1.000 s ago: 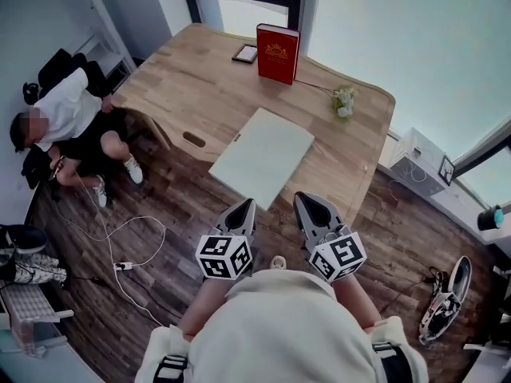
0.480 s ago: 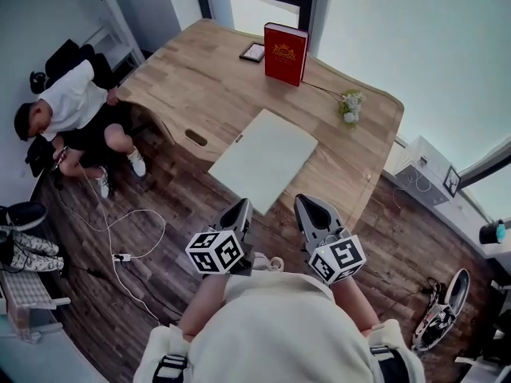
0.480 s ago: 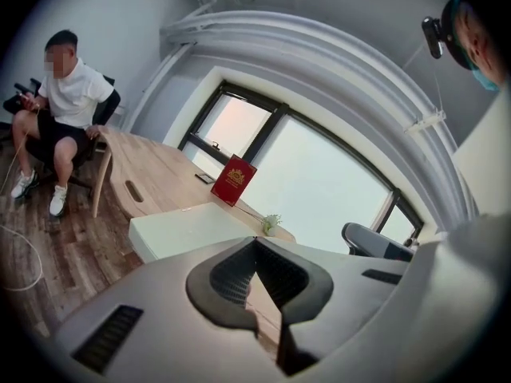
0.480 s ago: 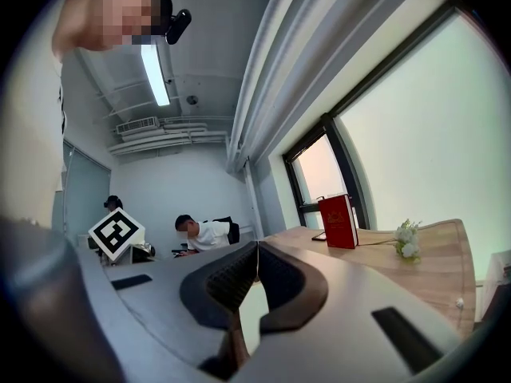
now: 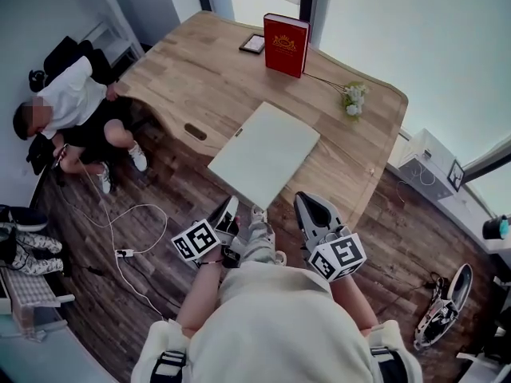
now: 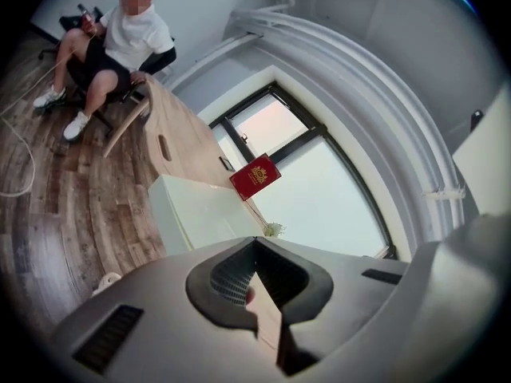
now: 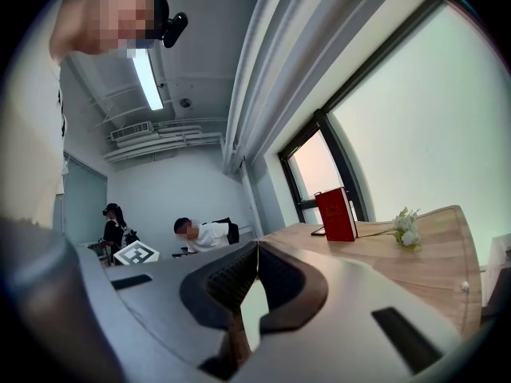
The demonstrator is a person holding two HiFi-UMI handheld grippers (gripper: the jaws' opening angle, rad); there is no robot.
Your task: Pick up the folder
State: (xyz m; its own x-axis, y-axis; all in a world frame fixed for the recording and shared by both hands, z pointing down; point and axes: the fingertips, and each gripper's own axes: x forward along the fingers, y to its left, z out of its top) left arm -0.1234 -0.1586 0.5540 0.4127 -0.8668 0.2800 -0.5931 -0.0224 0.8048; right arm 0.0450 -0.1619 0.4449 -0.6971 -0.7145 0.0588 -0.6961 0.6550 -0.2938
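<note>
The left gripper (image 5: pixel 229 208) had dropped lower and rolled over, swinging leftward, while the right gripper (image 5: pixel 308 203) had barely shifted. Both sets of fingers (image 6: pixel 227 276) were pressed together, holding nothing. The pale green flat rectangular folder (image 5: pixel 263 154) lay ahead of them on the light wooden desk (image 5: pixel 192 78), its long axis running away and rightward. Its near corner overhung the desk's edge between the two grippers, about equally near each.

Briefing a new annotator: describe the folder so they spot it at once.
Find the wooden table under the window. At its near edge lies the folder, a large pale rectangle. Nothing else is flat and pale: the red book stands upright, the white flowers are small.
</note>
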